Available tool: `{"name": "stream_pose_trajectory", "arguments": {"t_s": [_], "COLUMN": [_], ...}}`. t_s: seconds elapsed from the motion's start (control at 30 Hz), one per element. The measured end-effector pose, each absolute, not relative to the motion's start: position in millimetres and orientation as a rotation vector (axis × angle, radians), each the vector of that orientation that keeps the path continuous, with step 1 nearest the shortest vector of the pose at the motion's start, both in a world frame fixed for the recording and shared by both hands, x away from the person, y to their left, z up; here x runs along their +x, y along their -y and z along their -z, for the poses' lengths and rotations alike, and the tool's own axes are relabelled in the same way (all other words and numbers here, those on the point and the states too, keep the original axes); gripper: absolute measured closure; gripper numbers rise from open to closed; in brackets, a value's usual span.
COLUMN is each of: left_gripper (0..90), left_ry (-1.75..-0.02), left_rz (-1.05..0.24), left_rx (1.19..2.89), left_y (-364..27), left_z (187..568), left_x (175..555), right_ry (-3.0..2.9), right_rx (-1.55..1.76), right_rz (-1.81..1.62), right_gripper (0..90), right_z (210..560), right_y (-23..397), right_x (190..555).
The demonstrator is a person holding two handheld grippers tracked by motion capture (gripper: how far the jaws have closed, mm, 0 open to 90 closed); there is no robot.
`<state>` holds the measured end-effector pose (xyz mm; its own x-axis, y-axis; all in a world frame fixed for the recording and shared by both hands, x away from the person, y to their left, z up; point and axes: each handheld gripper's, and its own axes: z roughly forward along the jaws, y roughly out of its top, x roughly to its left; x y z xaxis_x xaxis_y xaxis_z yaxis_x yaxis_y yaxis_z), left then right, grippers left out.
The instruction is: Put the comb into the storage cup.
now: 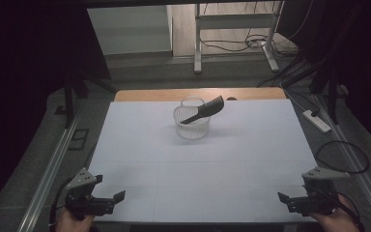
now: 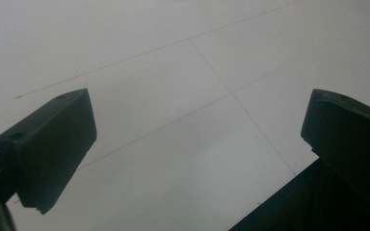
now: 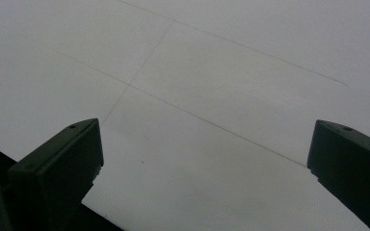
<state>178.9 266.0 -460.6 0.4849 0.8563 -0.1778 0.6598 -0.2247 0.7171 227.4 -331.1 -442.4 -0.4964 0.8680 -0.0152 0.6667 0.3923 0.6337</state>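
Note:
A clear ribbed basket (image 1: 192, 126) stands on the white table (image 1: 145, 145) toward its far middle, with a black comb (image 1: 204, 110) lying tilted across its rim and sticking out to the right. My left gripper (image 1: 119, 196) rests at the near left corner, open, nothing between its jaws. My right gripper (image 1: 283, 198) rests at the near right corner, also open and holding nothing. In the left gripper view its gripper (image 2: 197, 130) looks onto bare white surface; the right gripper view shows its gripper (image 3: 204, 159) the same way.
A wooden strip (image 1: 145, 94) edges the table's far side. Metal rails (image 1: 48, 174) run along both sides. A white power strip (image 1: 317, 121) lies on the floor at the right, and a black cable loop (image 1: 343, 155) trails near the right gripper.

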Motion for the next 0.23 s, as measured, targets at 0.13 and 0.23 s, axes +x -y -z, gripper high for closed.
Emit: {"name": "stream_pose_trajectory", "arguments": {"t_s": [0.13,0.23], "left_gripper": [0.0,0.0], "left_ry": [-1.256,-1.255], "left_rz": [-0.324,-0.323], "left_rx": [1.965,1.971], "left_y": [-266.9,-266.3], "left_z": [460.8,460.4], "left_x": [179.0,179.6], "right_ry": [-2.32,-2.321], "right_rx": [1.337,1.337], "right_rz": [-0.778,-0.77], "right_gripper": [0.0,0.0], "right_z": [443.5,444.0], "right_y": [330.1,330.1], "right_x": [227.5,227.9]}}
